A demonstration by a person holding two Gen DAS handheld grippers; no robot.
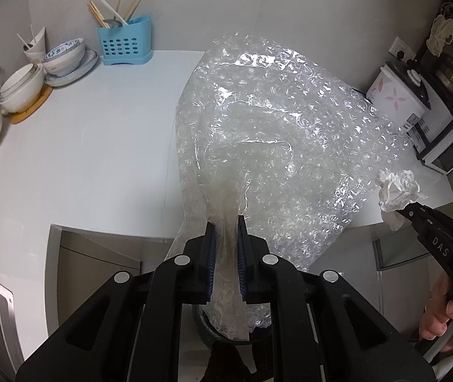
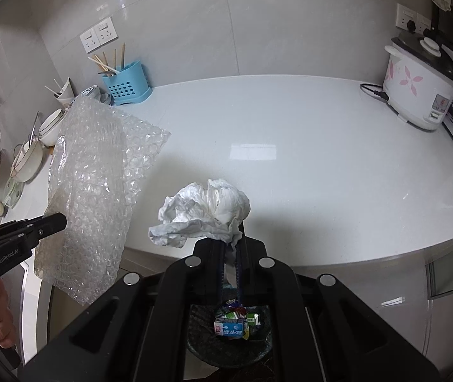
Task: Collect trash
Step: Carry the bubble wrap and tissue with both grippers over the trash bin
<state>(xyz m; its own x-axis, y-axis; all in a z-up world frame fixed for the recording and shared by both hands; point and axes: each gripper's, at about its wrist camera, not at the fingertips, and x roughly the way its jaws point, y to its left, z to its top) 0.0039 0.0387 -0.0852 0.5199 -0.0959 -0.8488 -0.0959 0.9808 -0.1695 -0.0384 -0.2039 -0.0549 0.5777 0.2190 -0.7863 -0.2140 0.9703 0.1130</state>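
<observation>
1. Below both cameras, past the table's front edge, I see a dark bin [image 2: 229,340] on the floor with small drink cartons [image 2: 231,326] already inside, so part of the collecting looks done.
2. My left tongs [image 1: 225,222] are pinching a gathered fold of a large bubble wrap sheet [image 1: 274,133]. The sheet hangs free of the table, and its lower tail reaches down toward the bin's rim.
3. My right tongs [image 2: 231,238] are pressed together on a crumpled white tissue [image 2: 205,210], held up in the air above the table edge with the bin showing directly beneath between the fingers.
4. I judge that what is left is to let both pieces go into the bin. The wrap is bulky and light, so it may catch on the rim or spring back out.
5. The white table [image 2: 306,159] shows no loose trash in either view. It carries a blue utensil holder [image 2: 126,81] with chopsticks, stacked bowls [image 1: 64,57] at the left, and a flowered rice cooker [image 2: 420,86] at the right, plugged in.
6. Behind it runs a pale tiled wall with outlets [image 2: 99,36]. Cabinets sit below the table.
</observation>
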